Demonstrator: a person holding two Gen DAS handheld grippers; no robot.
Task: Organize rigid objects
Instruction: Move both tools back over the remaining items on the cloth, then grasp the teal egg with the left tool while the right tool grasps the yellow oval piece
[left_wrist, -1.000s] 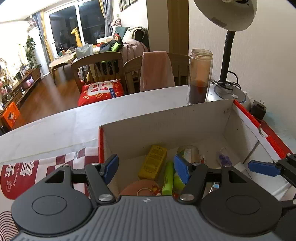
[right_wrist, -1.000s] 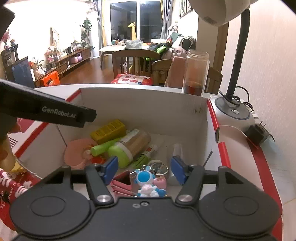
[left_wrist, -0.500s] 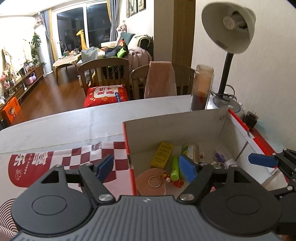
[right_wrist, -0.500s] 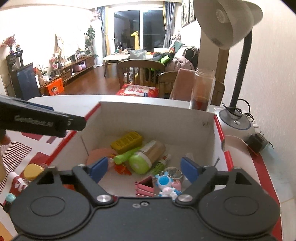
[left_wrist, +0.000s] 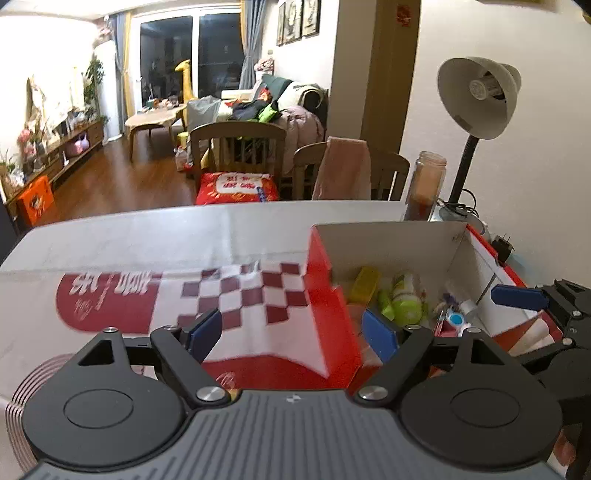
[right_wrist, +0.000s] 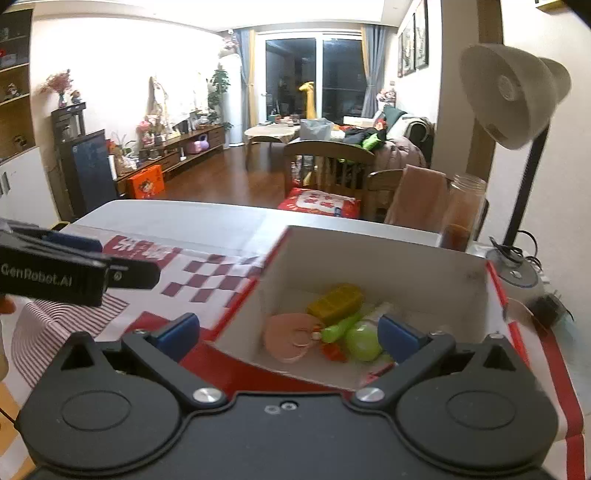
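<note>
A red and white cardboard box (left_wrist: 388, 240) (right_wrist: 369, 258) stands on the table and holds small items: a yellow block (left_wrist: 365, 283) (right_wrist: 336, 301), a green bottle (left_wrist: 404, 302) (right_wrist: 364, 339), a pink disc (right_wrist: 290, 339) and small toys (left_wrist: 452, 319). My left gripper (left_wrist: 299, 332) is open and empty, above the box's left wall. My right gripper (right_wrist: 291, 334) is open and empty, above the box's near left corner. The right gripper also shows in the left wrist view (left_wrist: 521, 297), and the left gripper in the right wrist view (right_wrist: 74, 266).
A red and white patterned bag (left_wrist: 221, 295) (right_wrist: 192, 273) lies flat left of the box. A glass jar (left_wrist: 424, 188) (right_wrist: 463, 210) and a desk lamp (left_wrist: 476, 99) (right_wrist: 513, 103) stand behind the box by the wall. A plug adapter (right_wrist: 550, 306) sits right. Chairs (left_wrist: 240, 155) stand beyond the table.
Both grippers have pulled up and back from inside the box and shifted left. Both stay open and empty. More of the patterned bag is in view.
</note>
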